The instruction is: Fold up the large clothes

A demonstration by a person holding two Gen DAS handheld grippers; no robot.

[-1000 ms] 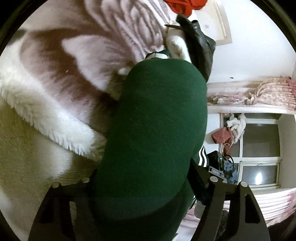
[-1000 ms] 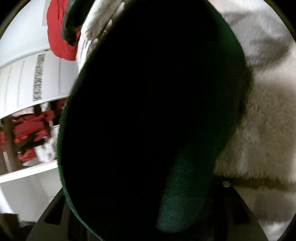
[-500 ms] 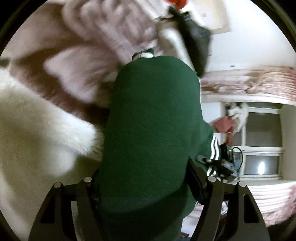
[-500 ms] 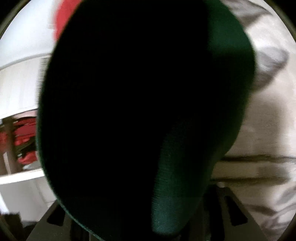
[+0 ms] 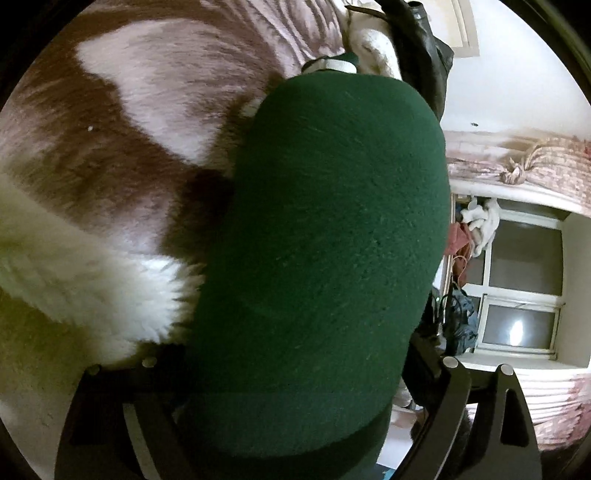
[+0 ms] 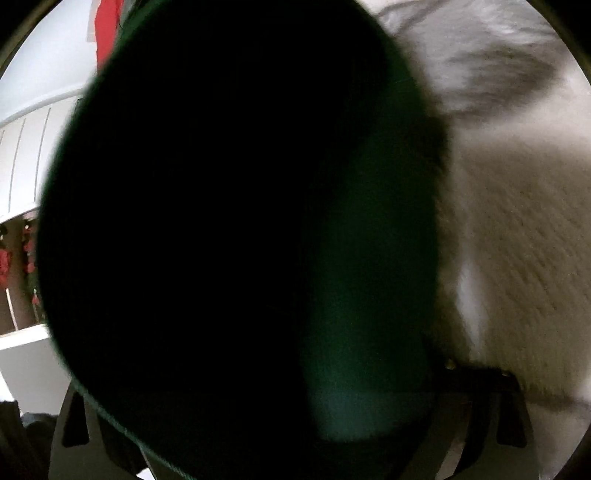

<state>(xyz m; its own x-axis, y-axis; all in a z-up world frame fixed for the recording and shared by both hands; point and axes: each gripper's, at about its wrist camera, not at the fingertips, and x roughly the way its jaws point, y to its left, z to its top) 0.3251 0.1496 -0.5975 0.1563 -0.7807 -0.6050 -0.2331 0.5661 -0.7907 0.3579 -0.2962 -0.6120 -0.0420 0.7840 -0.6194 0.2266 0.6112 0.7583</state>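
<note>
A dark green garment (image 5: 325, 258) fills the middle of the left wrist view, bulging up out of my left gripper (image 5: 295, 435), which is shut on it; the fingertips are hidden under the cloth. In the right wrist view the same green garment (image 6: 236, 236) covers most of the frame, dark and close, and my right gripper (image 6: 295, 443) is shut on it, fingertips hidden. A white-trimmed edge of the garment (image 5: 332, 64) shows at its far end.
A fluffy brown, pink and white blanket (image 5: 129, 166) lies under the garment and also shows in the right wrist view (image 6: 517, 221). A black bag (image 5: 421, 48) sits at the far end. Window (image 5: 524, 288) and curtains (image 5: 546, 162) to the right. Red clothes (image 6: 107, 33) hang behind.
Both grippers have shifted with the green garment still held; the blanket pattern slid in the left wrist view and the garment covers more of the right wrist view.
</note>
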